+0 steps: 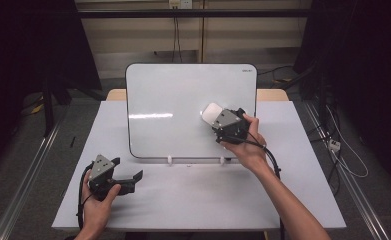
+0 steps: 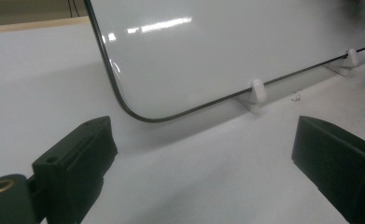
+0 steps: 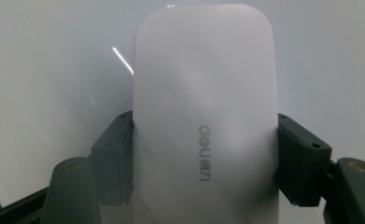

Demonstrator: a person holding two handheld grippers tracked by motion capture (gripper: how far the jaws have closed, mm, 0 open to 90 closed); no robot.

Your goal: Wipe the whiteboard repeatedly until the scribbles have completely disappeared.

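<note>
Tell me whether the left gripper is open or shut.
Open. The left gripper has its two black jaws standing wide apart over the bare white table, with nothing between them.

Each black tool (image 1: pixel 125 180) carries a grey three-cornered plate, brass-ringed screw holes and a trailing black cable

White rounded eraser (image 3: pixel 206 121) with grey lettering, pressed flat against the propped, clean whiteboard (image 1: pixel 173 100), right of centre
</note>
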